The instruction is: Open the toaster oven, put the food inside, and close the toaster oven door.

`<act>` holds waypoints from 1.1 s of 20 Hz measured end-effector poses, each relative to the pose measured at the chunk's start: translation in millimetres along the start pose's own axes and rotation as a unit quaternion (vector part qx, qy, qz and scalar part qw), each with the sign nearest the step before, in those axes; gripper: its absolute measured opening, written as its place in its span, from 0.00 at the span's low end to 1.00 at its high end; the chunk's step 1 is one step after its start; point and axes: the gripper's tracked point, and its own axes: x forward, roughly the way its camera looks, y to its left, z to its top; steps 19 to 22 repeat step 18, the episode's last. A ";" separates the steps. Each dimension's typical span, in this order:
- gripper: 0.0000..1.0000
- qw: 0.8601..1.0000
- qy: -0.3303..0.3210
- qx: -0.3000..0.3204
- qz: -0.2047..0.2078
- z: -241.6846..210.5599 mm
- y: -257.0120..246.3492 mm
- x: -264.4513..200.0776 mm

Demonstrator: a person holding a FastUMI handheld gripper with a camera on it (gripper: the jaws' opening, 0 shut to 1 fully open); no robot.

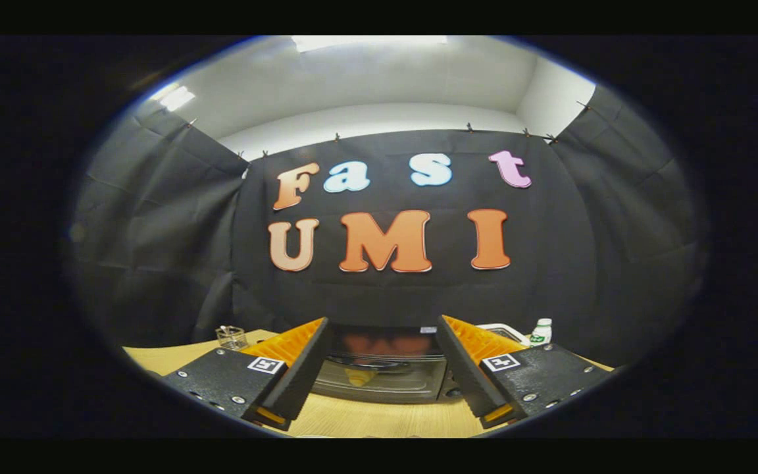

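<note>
Our gripper (382, 395) hangs wide open and empty over the wooden table (379, 418). Just ahead, between the fingers, we see the toaster oven (382, 372), something yellow showing through its glass. Beyond stand a clear jar (231, 337) and a small bottle (541, 331).

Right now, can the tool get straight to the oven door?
Probably yes: the open tool frames the oven just ahead, with bare table between and nothing blocking.

toaster oven (384, 368) | dark, glass door shut | on wooden table, beyond spread fingers
</note>
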 end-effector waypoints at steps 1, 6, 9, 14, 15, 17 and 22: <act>0.94 1.000 -0.003 0.001 0.003 6.1 -1.9 -2.1; 0.95 0.999 -0.042 0.003 0.013 36.9 -1.2 -16.5; 0.96 0.998 -0.055 0.010 0.024 47.2 4.4 -28.0; 0.96 0.998 -0.061 0.016 0.028 61.3 4.2 -37.0; 0.96 0.998 -0.058 0.014 0.028 60.9 3.7 -38.3; 0.97 0.998 -0.057 0.014 0.025 62.0 2.7 -37.8; 0.97 0.998 -0.059 0.016 0.023 63.9 1.3 -37.4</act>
